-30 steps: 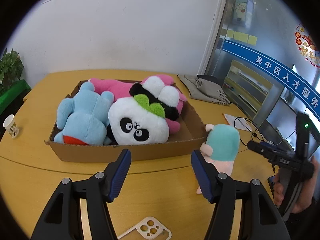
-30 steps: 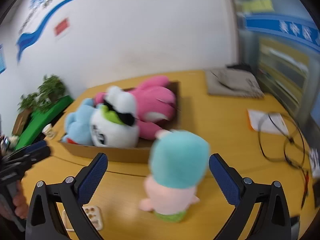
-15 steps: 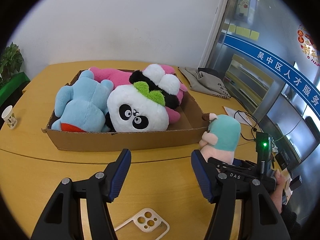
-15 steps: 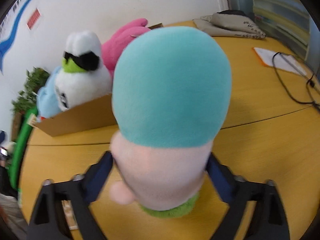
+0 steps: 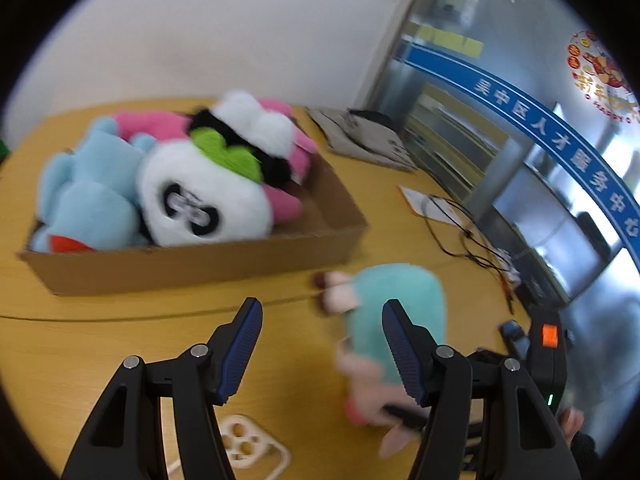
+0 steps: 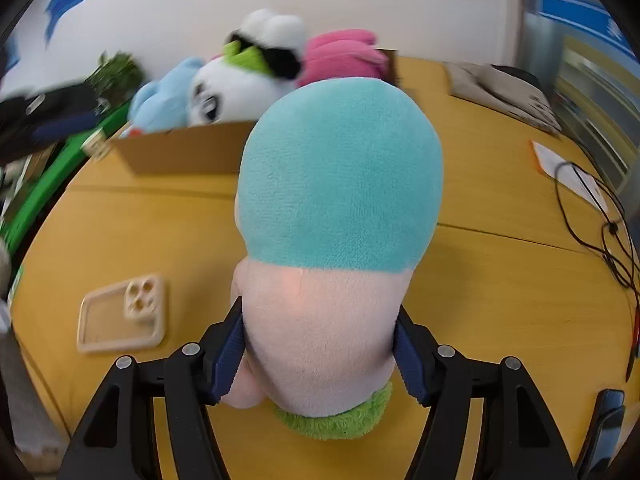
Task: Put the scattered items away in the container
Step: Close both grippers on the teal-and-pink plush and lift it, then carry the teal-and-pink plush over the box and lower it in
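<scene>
My right gripper point(image 6: 320, 354) is shut on the pale pink body of a teal-headed plush toy point(image 6: 340, 184) with a green base, on the yellow table. The toy also shows in the left wrist view point(image 5: 394, 312), blurred. The cardboard box point(image 5: 192, 264) holds a panda plush point(image 5: 208, 196), a light blue plush point(image 5: 88, 192) and a pink plush point(image 5: 160, 122); the box also shows in the right wrist view point(image 6: 188, 150). My left gripper point(image 5: 320, 348) is open and empty above the table, in front of the box. A beige phone case point(image 6: 124, 314) lies on the table.
A grey cloth bag point(image 5: 360, 138), a paper point(image 6: 572, 172) and black cables point(image 6: 612, 236) lie at the right of the table. A green plant point(image 6: 116, 72) and a paper cup point(image 6: 94, 144) are at the left. A white wall stands behind.
My right gripper has closed on the plush toy's body. The left gripper has swung to the right, so the box has shifted left in its view.
</scene>
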Available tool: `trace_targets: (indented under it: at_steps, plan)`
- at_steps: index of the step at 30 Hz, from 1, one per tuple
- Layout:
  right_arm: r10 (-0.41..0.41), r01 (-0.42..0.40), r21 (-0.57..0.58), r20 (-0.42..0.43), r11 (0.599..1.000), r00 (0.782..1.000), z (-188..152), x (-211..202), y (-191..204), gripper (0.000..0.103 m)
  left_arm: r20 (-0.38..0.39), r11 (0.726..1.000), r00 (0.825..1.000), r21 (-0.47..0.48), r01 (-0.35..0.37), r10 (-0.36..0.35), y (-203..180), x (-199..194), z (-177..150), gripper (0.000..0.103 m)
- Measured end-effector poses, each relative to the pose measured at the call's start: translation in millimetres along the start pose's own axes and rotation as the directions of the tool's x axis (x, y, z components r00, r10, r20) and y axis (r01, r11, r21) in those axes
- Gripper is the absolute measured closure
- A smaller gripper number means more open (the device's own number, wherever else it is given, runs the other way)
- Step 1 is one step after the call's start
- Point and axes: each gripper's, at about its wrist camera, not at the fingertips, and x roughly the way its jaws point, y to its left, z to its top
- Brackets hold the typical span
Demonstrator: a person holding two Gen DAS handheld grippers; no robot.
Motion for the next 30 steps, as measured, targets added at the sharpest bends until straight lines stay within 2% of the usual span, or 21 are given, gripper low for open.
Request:
trace_targets:
  at_steps: [3,4,6,10,15,20,23,26,30]
  plan:
    - [0.056,-0.057,-0.053,-0.022,0.997,0.998,-14,1,19,0.032,-0.109,0.997,0.992,-0.023,0.067,-0.069,-3,36,-11,0.041]
    - [0.059,-0.06,-0.066,-0.019,0.996,0.998,-17,0,24,0.031,-0.11,0.996,0.99,-0.038,0.081,-0.084,-2,42,-14,0.04]
    - [0.057,-0.058,-0.064,-0.019,0.996,0.998,-20,0,25,0.031,-0.099,0.989,0.988,-0.102,0.109,-0.119,8,44,-16,0.023]
    - [0.055,-0.056,-0.085,-0.011,0.995,0.998,-23,-2,25,0.031,-0.112,0.971,0.975,-0.172,0.169,-0.189,19,48,-20,0.023]
    - [0.069,-0.069,-0.119,-0.004,0.99,0.998,-23,-1,36,0.031,-0.132,0.957,0.958,-0.176,0.231,-0.255,17,48,-24,0.023]
    - [0.073,-0.073,-0.135,-0.005,0.988,0.997,-18,3,43,0.031,-0.127,0.96,0.96,-0.169,0.225,-0.248,13,48,-27,0.023]
    - [0.074,-0.074,-0.145,-0.001,0.987,0.997,-17,3,47,0.031,-0.133,0.971,0.965,-0.115,0.21,-0.224,2,45,-25,0.033]
    - [0.069,-0.068,-0.145,0.002,0.987,0.998,-16,1,50,0.032,-0.13,0.971,0.966,-0.112,0.21,-0.224,-2,41,-21,0.04]
    - [0.069,-0.062,-0.144,0.048,0.988,0.996,-9,-9,50,0.033,-0.078,0.967,0.968,-0.104,0.231,-0.239,-4,20,-10,0.043]
